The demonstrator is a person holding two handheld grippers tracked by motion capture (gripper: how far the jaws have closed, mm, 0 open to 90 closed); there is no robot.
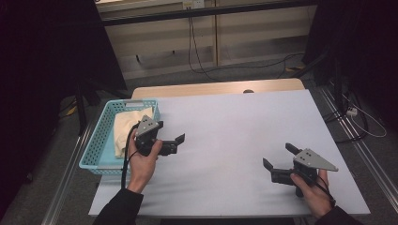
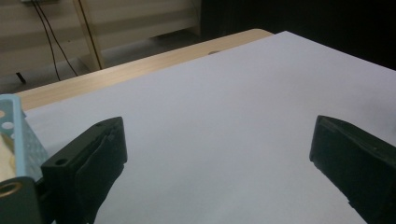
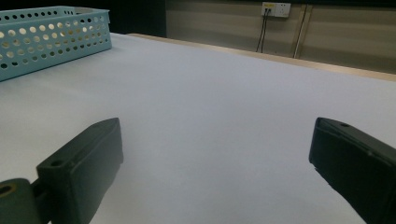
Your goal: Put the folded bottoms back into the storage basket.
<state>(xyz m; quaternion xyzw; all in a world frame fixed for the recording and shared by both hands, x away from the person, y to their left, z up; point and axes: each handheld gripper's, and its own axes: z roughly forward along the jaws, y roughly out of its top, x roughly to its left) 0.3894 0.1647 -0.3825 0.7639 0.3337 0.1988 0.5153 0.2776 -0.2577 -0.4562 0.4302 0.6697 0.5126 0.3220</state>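
While claws gape (image 1: 171, 133), bare mat (image 1: 234, 136).

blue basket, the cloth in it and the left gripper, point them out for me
blue basket (image 1: 92, 149) high view, on its left perforated wall
cloth (image 1: 126, 123) high view, on the middle of the cream fabric
left gripper (image 1: 172, 134) high view, midway between its open jaw tips

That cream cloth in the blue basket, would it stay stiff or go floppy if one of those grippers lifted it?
Probably floppy: the cream cloth lies rumpled and folded in the blue basket, so it would likely drape from a pinch. It looks thin, so probably light. A fold might snag on the basket's perforated wall.
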